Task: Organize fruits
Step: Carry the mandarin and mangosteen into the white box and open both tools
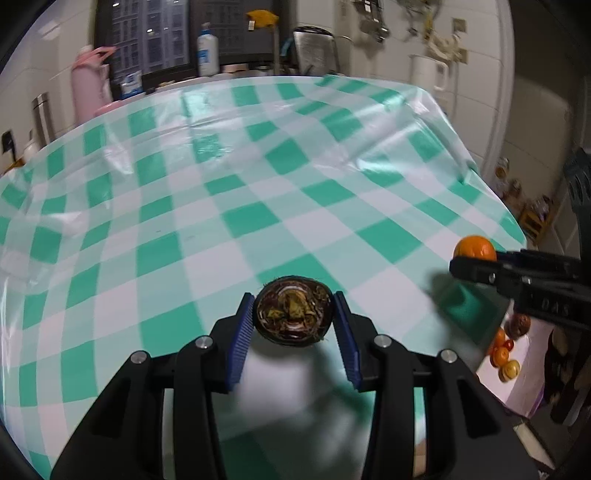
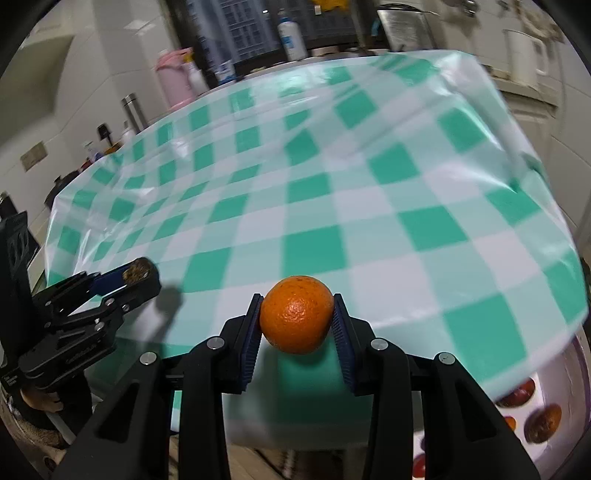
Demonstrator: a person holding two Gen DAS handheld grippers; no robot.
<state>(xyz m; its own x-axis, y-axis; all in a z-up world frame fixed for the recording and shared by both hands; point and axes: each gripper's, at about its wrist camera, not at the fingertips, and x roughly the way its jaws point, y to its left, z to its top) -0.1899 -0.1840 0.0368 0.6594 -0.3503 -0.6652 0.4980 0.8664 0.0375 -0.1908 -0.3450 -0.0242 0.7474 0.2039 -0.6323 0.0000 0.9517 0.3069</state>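
Left tongs [image 1: 294, 317] gripped a brown fruit [image 1: 293, 312] at lower centre; right tongs [image 2: 297, 319] gripped an orange [image 2: 296, 314] above the surface [image 2: 332, 206].

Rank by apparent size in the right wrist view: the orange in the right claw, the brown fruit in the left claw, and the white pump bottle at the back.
1. Orange, largest, but nearest the lens.
2. White pump bottle.
3. Brown fruit, smallest, partly hidden by the left claw.
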